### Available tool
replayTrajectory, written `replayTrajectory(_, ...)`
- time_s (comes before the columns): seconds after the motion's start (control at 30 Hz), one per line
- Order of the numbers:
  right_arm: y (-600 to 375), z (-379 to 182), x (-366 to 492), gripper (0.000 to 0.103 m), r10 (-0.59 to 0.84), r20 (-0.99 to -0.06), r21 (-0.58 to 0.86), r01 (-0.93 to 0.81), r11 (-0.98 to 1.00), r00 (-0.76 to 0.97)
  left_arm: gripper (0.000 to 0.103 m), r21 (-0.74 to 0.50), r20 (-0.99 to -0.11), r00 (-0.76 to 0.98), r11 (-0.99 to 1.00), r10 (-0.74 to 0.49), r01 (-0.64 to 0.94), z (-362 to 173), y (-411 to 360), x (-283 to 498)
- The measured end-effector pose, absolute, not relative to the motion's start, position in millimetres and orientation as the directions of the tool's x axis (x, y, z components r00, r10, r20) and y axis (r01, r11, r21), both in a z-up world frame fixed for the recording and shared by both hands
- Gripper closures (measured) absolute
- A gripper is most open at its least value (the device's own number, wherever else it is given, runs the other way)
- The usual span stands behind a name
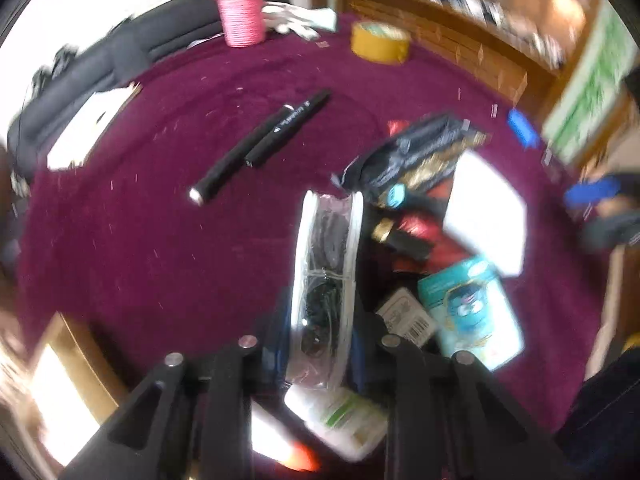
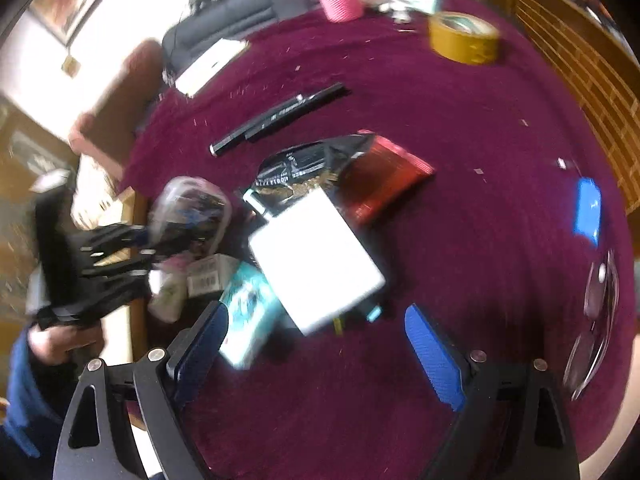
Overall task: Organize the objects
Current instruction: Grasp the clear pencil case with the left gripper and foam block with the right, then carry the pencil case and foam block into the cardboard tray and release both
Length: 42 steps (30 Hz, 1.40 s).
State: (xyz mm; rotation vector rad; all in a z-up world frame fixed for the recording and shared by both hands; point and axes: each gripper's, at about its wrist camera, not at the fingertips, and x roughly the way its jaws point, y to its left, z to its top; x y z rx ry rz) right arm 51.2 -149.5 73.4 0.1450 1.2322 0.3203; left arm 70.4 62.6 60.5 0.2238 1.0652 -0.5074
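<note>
My left gripper point(image 1: 320, 344) is shut on a clear plastic pouch point(image 1: 324, 264) with black cables inside, its blue pads pressing both sides. In the right wrist view the same pouch point(image 2: 192, 208) hangs in the left gripper point(image 2: 148, 248) at the table's left edge, and a hand holds that tool. Beside the pouch lies a pile: a white box point(image 1: 486, 216), a teal packet point(image 1: 472, 312), a black and gold bag point(image 1: 424, 152) and a small barcoded box point(image 1: 408, 316). My right gripper point(image 2: 320, 352) stands open over the maroon cloth point(image 2: 460, 240), just short of the white box point(image 2: 316, 256) and teal packet point(image 2: 248, 312).
Two black markers point(image 1: 264, 144) lie side by side mid-table. At the far edge stand a pink ribbed cup point(image 1: 242, 12) and a yellow tape roll point(image 1: 380, 42). A red packet point(image 2: 384, 184) lies under the pile. A blue item point(image 2: 588, 208) and clear glasses point(image 2: 596, 300) lie on the right.
</note>
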Motion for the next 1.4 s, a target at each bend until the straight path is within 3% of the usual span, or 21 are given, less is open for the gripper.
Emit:
replayTrajectory(0.1,-132,63,66,0.009,0.242,-0.923,0.187,-0.201,0.962,0.298,0.079,-0.141,-0.841,0.424,0.893,-0.336,0.427,74,75,58)
replayTrajectory(0.5,-102,47,56,0.009,0.084,-0.927,-0.109,-0.476,0.872,0.366,0.079,-0.255,-0.780,0.501,0.922,-0.374,0.290,97,109,7)
replayTrajectory(0.63,-93,35,53,0.009,0.069,-0.934,-0.138,-0.532,0.835,0.350,0.079,-0.284,-0.775,0.507,0.925,-0.377,0.255,95,114,1)
replayTrajectory(0.73,-91,30,52,0.015,0.019,-0.918,-0.216,-0.538,0.815,0.397,0.079,-0.311,-0.771,0.504,0.921,-0.388,0.234,92,116,-2)
replayTrajectory(0.8,-97,31,53,0.037,0.038,-0.922,-0.185,-0.527,0.829,0.385,0.079,-0.324,-0.768,0.507,0.920,-0.392,0.222,93,119,-5)
replayTrajectory(0.83,-101,31,55,0.058,0.044,-0.928,-0.167,-0.520,0.838,0.369,0.079,-0.327,-0.765,0.509,0.919,-0.393,0.218,93,120,-5)
replayTrajectory(0.87,-106,32,57,0.062,0.055,-0.932,-0.148,-0.512,0.846,0.359,0.079,-0.331,-0.762,0.513,0.919,-0.395,0.215,92,120,-6)
replayTrajectory(1.03,-128,43,62,0.069,0.164,-0.934,0.001,-0.457,0.890,0.318,0.079,-0.354,-0.752,0.520,0.914,-0.405,0.198,91,121,-10)
replayTrajectory(1.27,-143,62,52,0.069,0.325,-0.901,0.194,-0.405,0.894,0.287,0.079,-0.379,-0.742,0.522,0.905,-0.421,0.191,93,120,-15)
replayTrajectory(1.4,-144,66,47,0.069,0.330,-0.900,0.203,-0.399,0.894,0.283,0.079,-0.387,-0.736,0.525,0.902,-0.427,0.191,95,121,-18)
